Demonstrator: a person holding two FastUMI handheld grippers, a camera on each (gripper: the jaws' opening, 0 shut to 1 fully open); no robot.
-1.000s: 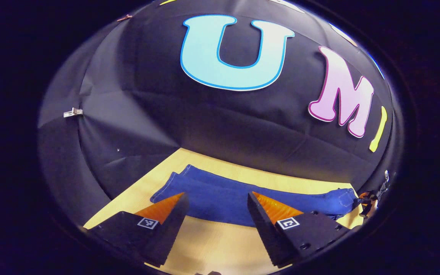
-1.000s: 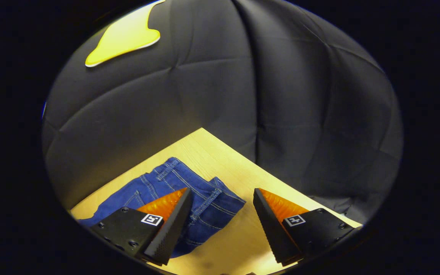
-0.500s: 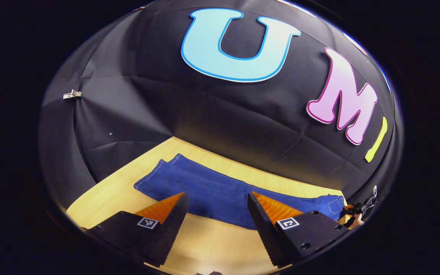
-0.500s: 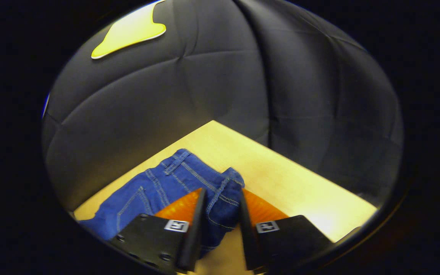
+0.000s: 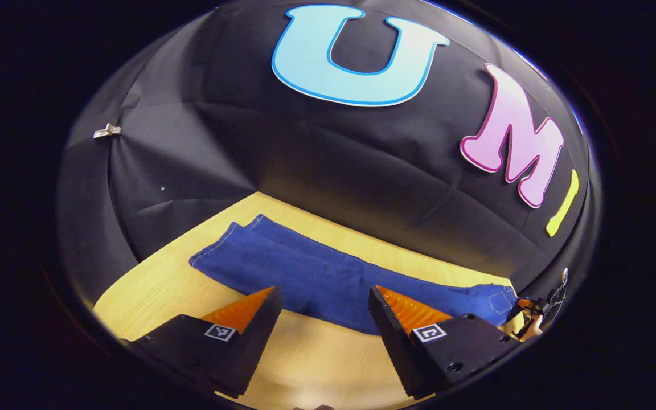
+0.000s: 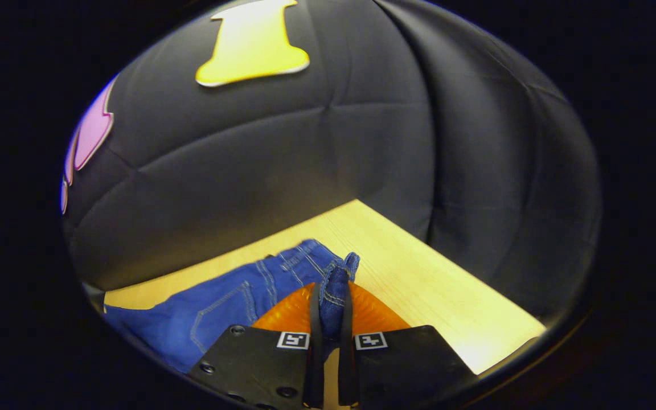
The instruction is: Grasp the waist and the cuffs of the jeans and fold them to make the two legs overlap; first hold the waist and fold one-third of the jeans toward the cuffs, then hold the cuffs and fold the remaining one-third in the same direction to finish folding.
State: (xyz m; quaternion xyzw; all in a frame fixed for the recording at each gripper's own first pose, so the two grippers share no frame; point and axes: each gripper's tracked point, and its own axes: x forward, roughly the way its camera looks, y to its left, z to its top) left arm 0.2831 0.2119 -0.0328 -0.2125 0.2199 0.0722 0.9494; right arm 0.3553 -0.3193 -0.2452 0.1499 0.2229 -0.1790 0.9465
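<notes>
The right gripper [image 6: 328, 302] has its two fingers pressed onto a bunched edge of the jeans' waist [image 6: 336, 279], which stands up between them in the right gripper view. From that pinch the jeans [image 6: 220, 307] spread away toward 9 o'clock, seat and pocket stitching showing, flat on the wooden table [image 6: 430, 285], whose bare top runs off toward 3 o'clock to the dark booth wall.

The left gripper [image 5: 322, 319] has its fingers spread wide, with nothing between them, poised above bare table at the near side of the garment. Just past its tips the legs [image 5: 305, 273] lie as one long blue band from 10 o'clock to 4 o'clock. The cuffs [image 5: 220, 247] sit at the 10 o'clock end. At the 4 o'clock end the right gripper is small and far off, at the waist.

The legs look already laid over each other, so the step in hand seems to be the waist fold. To do it well, the right grip should bite through the whole waistband rather than one layer; here it seems to hold only a corner. Lifting just enough to clear the table, then carrying the waist along the line of the legs toward the cuffs, should keep the fold square. The left gripper could take the other waist corner, or pin the legs so they do not slide apart.
</notes>
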